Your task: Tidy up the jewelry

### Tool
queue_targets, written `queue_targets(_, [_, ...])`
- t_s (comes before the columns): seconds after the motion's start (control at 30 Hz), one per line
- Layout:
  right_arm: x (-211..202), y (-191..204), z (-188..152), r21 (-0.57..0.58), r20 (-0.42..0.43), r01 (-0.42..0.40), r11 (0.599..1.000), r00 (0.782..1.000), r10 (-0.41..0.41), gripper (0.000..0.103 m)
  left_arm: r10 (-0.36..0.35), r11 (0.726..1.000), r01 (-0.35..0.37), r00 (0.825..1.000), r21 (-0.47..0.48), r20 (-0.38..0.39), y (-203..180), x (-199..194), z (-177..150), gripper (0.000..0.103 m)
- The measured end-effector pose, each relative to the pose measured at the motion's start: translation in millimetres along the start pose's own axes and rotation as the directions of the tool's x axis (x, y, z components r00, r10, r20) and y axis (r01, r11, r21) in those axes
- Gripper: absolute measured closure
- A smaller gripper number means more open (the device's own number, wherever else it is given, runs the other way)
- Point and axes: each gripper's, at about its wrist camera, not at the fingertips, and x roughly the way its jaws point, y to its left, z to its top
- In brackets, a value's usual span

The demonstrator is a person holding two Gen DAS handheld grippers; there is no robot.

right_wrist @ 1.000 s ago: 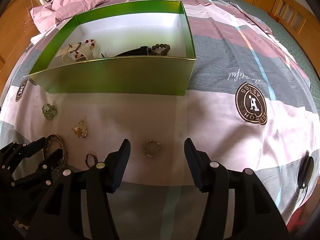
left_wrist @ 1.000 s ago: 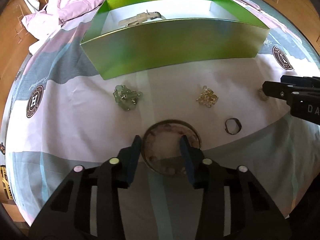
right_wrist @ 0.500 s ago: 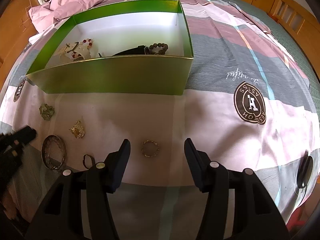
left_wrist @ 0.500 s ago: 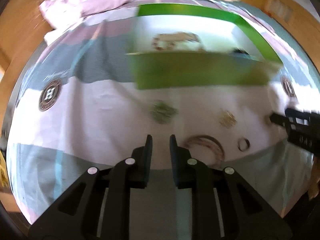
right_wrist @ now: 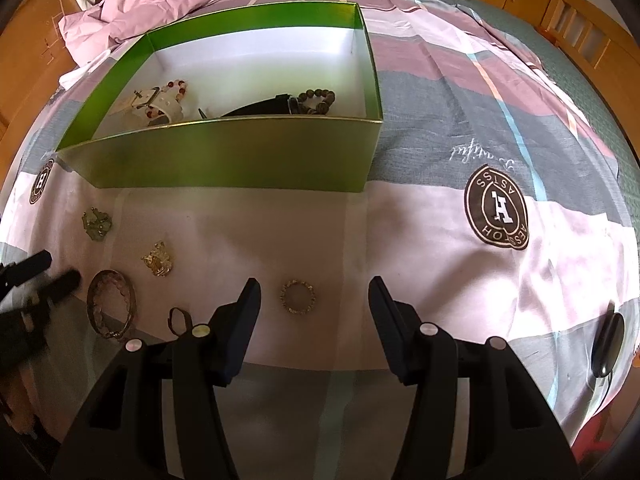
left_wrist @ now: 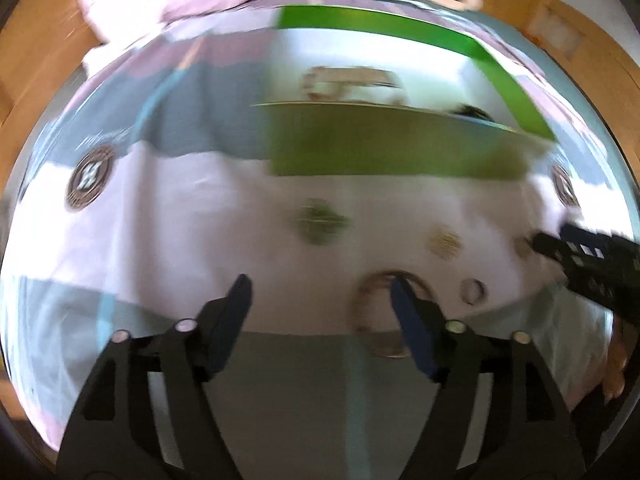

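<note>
Box holds some pieces; five lie on bed. Left tongs just spreading, empty; right tongs spread, empty.

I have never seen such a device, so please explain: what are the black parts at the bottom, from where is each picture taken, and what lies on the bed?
They are hand-held grippers, each carrying its own camera looking along its fingers. The left gripper is open, its jaws having just been opening, with nothing between them. The right gripper is open above a small beaded ring. On the bedsheet lie a bangle, green and gold ornaments, and a green box already holding some jewelry.
</note>
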Motion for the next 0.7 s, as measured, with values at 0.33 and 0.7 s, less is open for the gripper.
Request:
queue_targets(0.33, [2,0,1,-0.008,-0.013,0.009,1.000,1.000,-0.009,0.046,0.026,0.991,-0.020,0.999,0.135,-0.042,-35,26,-10,0.019])
queue_targets(0.7, [3,6,-1,-0.034,-0.015,0.015,0.999,1.000,-0.016,0.046,0.016,0.989,-0.004,0.997,0.149,-0.078,-40,36,-16,0.019])
